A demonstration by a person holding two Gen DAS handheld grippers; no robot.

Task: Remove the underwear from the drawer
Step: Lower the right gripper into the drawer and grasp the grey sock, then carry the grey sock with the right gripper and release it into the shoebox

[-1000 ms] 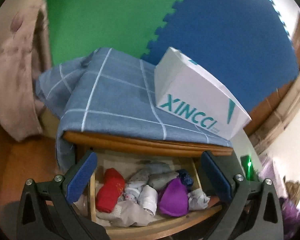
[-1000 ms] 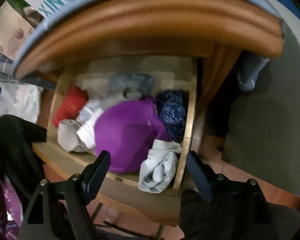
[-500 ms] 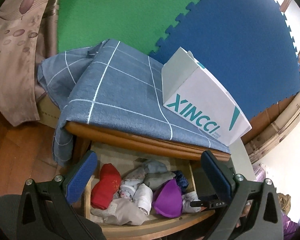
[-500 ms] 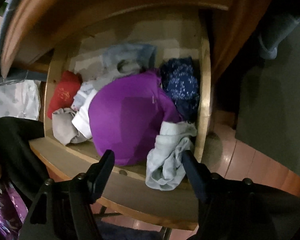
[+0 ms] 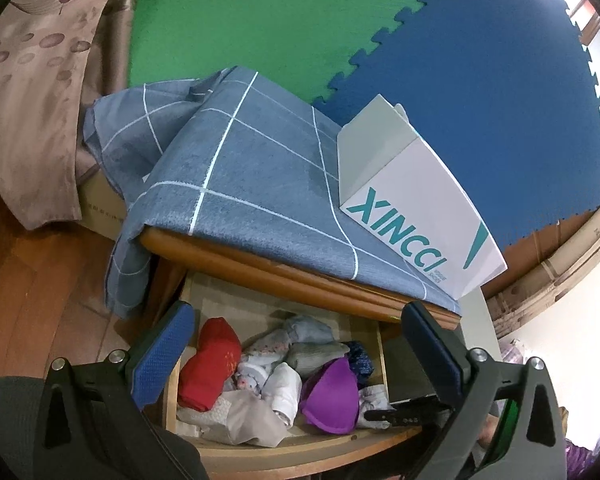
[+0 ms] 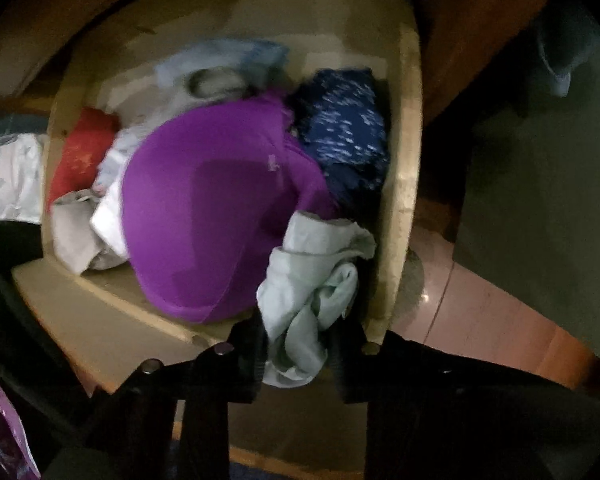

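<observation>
The wooden drawer stands pulled out, full of rolled garments. Among them are a purple bra, a red piece, a navy patterned piece and a pale green underwear crumpled in the front right corner. My right gripper points steeply down into that corner. Its jaws are closing, and the pale green underwear is pinched between the pads. In the left wrist view it shows as a dark tip beside the bra. My left gripper hovers open above the drawer, holding nothing.
A blue checked cloth covers the cabinet top, with a white XINCCI box on it. Green and blue foam mats line the wall behind. A beige curtain hangs at the left over wooden floor. The drawer's right wall is close to my right gripper.
My right gripper sank into the drawer's front right corner and its jaws came together from wide open onto the pale green underwear. The left gripper rolled slightly and stayed open.
</observation>
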